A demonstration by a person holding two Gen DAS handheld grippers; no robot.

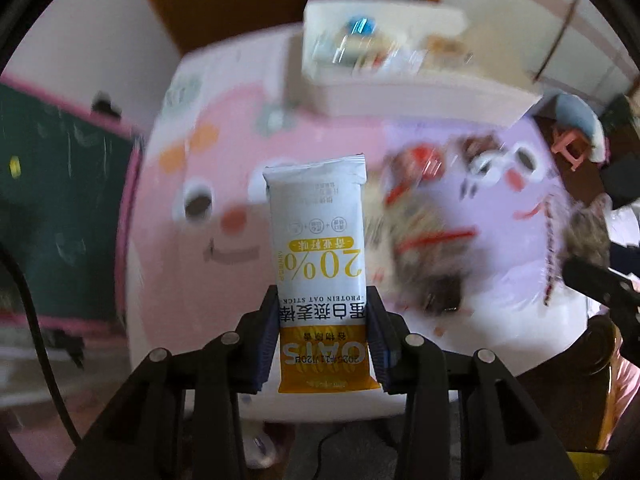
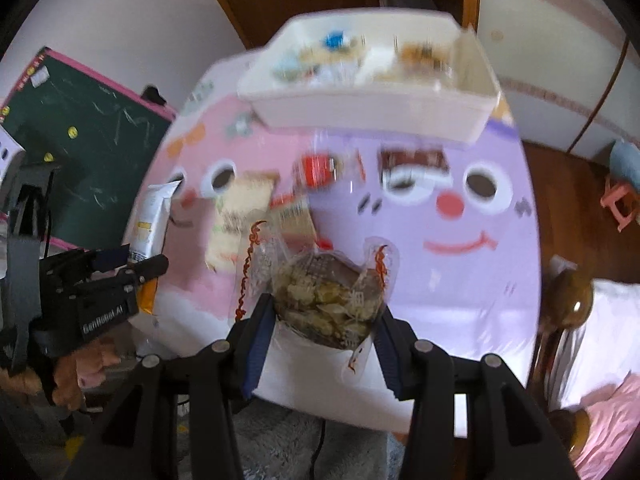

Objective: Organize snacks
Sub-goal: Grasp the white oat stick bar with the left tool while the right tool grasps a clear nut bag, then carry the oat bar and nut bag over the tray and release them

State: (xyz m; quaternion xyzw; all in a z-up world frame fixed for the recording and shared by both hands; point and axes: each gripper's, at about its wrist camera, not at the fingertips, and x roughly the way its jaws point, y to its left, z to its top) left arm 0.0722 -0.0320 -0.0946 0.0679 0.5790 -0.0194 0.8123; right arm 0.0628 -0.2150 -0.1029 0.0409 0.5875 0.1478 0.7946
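Judging by the white bin [image 2: 372,108] at the far edge of the table [image 2: 480,304], the sorting is partly done: several wrappers already lie inside it, though blur hides what they are. A few loose packets [image 2: 244,216] are on the table between the bin and the near edge, so work is left. The left gripper [image 1: 322,332] is clenched on an oat stick bar [image 1: 320,248], its pads pressing the bar's lower sides while the rest of the wrapper sticks out beyond the fingertips, clear of the tabletop. The right gripper [image 2: 325,334] grasps a clear snack pouch [image 2: 324,300], which bulges between its pads and rises past them. Both snacks hang near the table's front, well apart from the bin.
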